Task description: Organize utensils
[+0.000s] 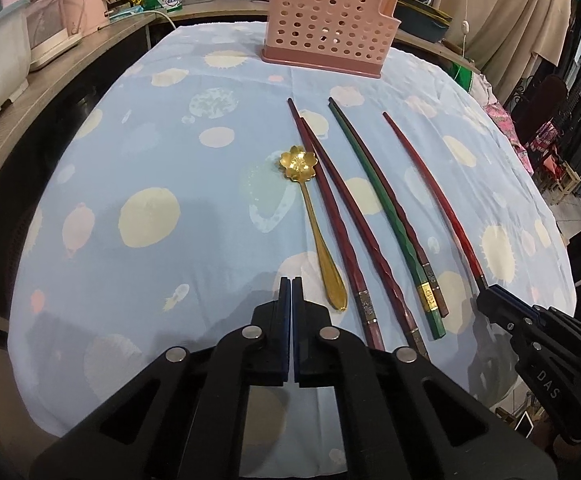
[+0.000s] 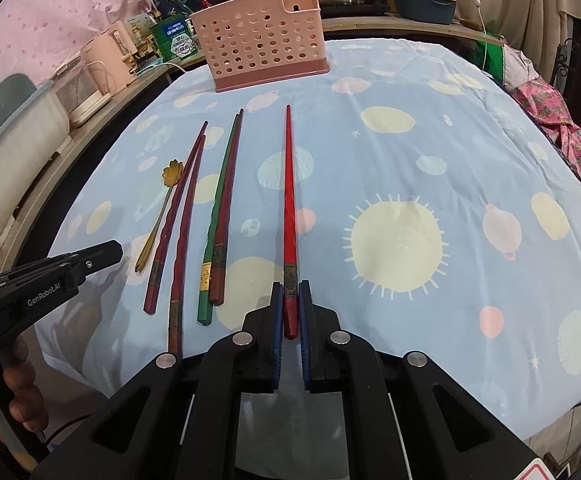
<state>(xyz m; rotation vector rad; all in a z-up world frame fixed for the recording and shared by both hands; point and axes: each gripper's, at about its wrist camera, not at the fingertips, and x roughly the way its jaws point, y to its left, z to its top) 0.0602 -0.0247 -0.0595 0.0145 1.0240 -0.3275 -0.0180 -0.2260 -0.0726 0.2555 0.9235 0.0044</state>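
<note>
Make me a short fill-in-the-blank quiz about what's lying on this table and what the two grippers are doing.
1. The right gripper is shut on the bright ____ chopstick.
2. The gold spoon has a bowl shaped like a ____.
3. The pink holder at the far end of the table has walls full of round ____.
4. The left gripper is shut and holds ____.

Missing words: red; flower; holes; nothing

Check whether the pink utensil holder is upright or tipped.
Upright: the pink utensil holder stands on its base on the tablecloth, open top upward.
</note>
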